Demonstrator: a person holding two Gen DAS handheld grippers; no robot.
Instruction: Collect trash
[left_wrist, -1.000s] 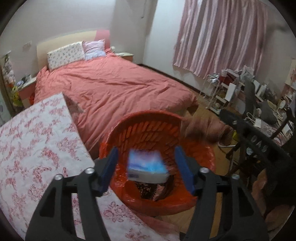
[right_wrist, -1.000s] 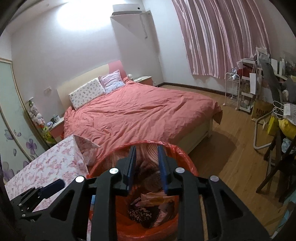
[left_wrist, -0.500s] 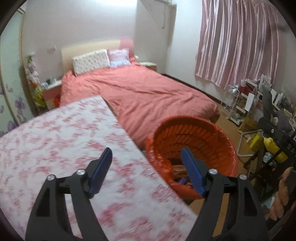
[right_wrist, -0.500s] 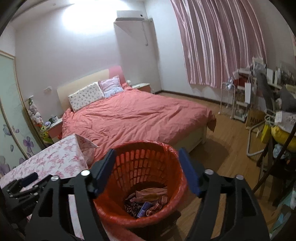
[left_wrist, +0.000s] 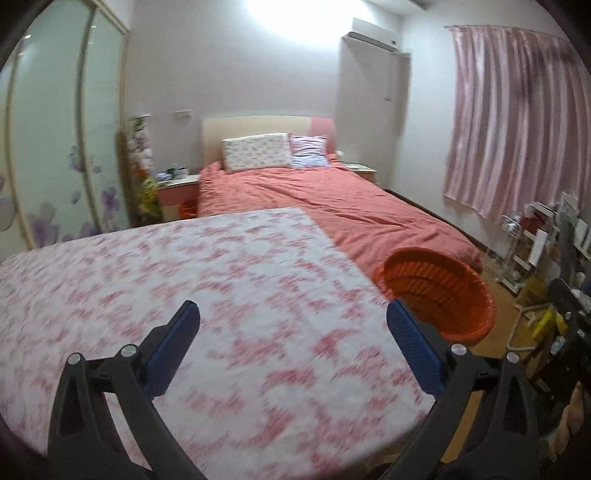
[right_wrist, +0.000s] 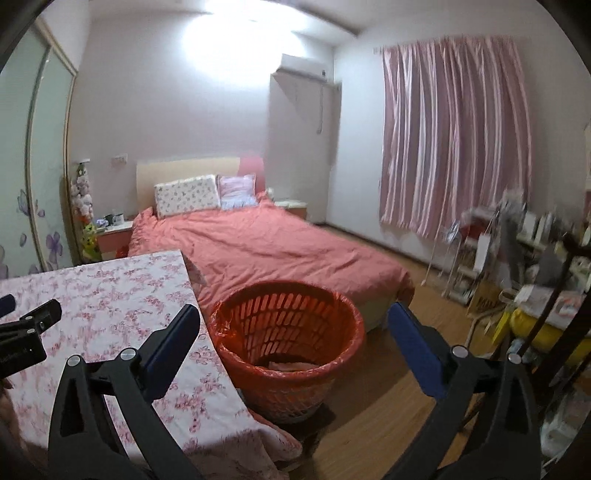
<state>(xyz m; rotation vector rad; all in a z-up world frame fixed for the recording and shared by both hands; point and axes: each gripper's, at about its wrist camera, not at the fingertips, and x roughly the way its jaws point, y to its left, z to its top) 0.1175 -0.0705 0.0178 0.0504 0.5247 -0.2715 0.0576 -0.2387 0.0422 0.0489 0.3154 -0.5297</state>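
Both grippers hang wide open and empty over a bedroom worktop, a second after a blue-and-white packet held between the left gripper's fingers went into the bin and half a second after the right gripper, then nearly closed over the bin mouth, spread apart.

At left, the worktop (left_wrist: 221, 280) under its pink floral cloth fills the left wrist view, blurred by motion, with no litter visible on the part shown. The left gripper (left_wrist: 291, 332) has swung away from the bin to hover above that cloth, jaws fully apart and gripping nothing.

Just beside the worktop's right edge, on the wooden floor near the foot of the bed (right_wrist: 266, 240), stands the orange basket (right_wrist: 288, 343), lined with a red bag. Only a little of its contents shows from here: pale, crumpled wrapping low on the near side, the rest hidden by the rim.

Further right, the right gripper (right_wrist: 293, 332) has pulled back and up from the basket, jaws spread wide around its outline, holding nothing.

The drop appears complete; with the cloth showing no further scraps, the collection looks close to finished, though the worktop's near edge is out of view.
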